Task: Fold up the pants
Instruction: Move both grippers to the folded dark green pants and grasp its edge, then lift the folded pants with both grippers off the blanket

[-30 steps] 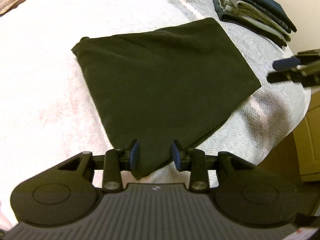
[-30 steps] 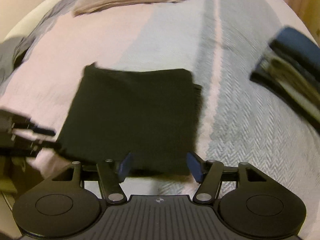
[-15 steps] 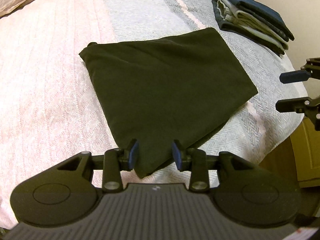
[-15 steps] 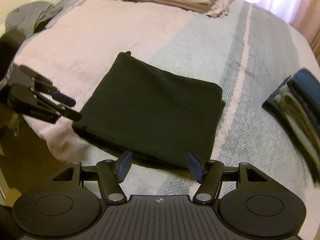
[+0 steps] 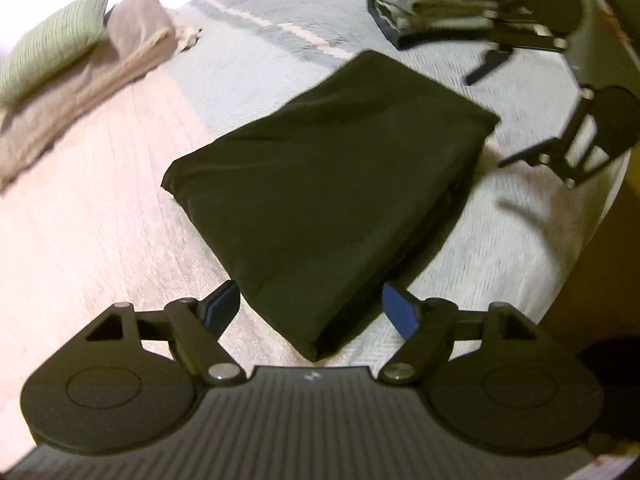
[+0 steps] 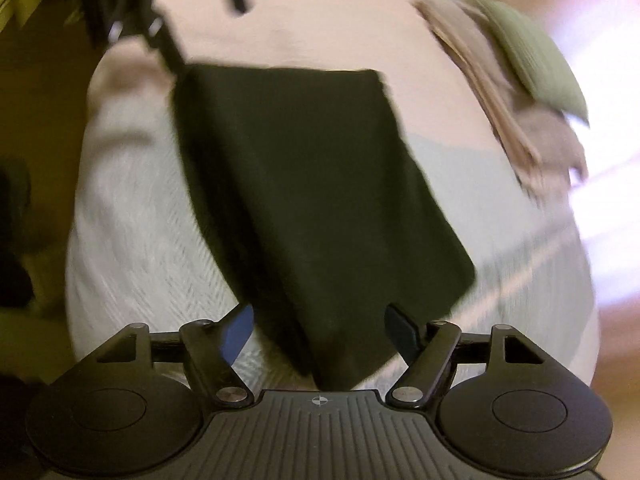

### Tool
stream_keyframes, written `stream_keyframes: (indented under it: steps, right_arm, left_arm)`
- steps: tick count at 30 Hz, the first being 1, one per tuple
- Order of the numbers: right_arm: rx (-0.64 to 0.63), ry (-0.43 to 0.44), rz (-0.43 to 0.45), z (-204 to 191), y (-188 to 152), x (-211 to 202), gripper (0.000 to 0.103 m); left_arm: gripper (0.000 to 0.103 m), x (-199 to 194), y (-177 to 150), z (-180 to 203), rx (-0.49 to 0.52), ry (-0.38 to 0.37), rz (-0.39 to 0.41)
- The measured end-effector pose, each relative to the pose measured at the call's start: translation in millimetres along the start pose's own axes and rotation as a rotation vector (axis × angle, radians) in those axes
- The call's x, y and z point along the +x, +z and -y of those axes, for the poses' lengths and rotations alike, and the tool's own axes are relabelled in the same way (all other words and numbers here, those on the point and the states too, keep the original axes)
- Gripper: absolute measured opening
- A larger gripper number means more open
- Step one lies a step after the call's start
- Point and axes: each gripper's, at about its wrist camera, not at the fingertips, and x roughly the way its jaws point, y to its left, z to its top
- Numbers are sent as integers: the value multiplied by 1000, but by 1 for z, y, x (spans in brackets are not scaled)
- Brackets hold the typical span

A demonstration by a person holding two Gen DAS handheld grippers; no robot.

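The dark folded pants [image 5: 320,184] lie as a thick rectangle on the bedspread [image 5: 100,248]. My left gripper [image 5: 311,310] is open wide, and the pants' near corner lies between its blue-padded fingers without being pinched. In the left wrist view my right gripper [image 5: 536,96] hovers blurred past the far right corner of the pants, jaws apart. Seen from the right wrist, the pants [image 6: 320,200] stretch away from my open right gripper [image 6: 320,332], whose fingers straddle their near corner. My left gripper [image 6: 160,28] shows blurred at the top left, by the far corner.
A stack of folded clothes [image 5: 432,12] sits at the far right of the bed. A green pillow [image 5: 52,44] and a beige blanket [image 5: 80,92] lie at the far left. The bed's edge [image 5: 592,248] drops to a brown floor on the right.
My left gripper's jaws have opened much wider. Both views have swung sharply and are motion-blurred. The right gripper has moved round to the opposite corner of the pants.
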Motion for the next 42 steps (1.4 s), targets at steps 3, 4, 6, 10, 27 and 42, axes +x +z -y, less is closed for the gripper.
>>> stream_keyframes:
  steps: [3,4,6,10,27,42]
  right_arm:
    - [-155,-47,37,-24,-17,28,73]
    - [-202,-65,44,-31,-22,38,73]
    - [-335,-129,65,-49,-37,57,80]
    - [-386,-192,153,-51,-49,71,81]
    - [31,212,86,101,18,-1,42]
    - [30,58,108,71,-15,-13,81]
  left_arm:
    - [81,9,-9,22,28,40,17]
    - [82,12,-11,30,37,51,24]
    - [86,19,-16,44,67,67,32]
    - [88,33,-24,71,165,121,36]
    - [84,59,16,87,450,341,68]
    - [30,46,63,22,364,113,-32]
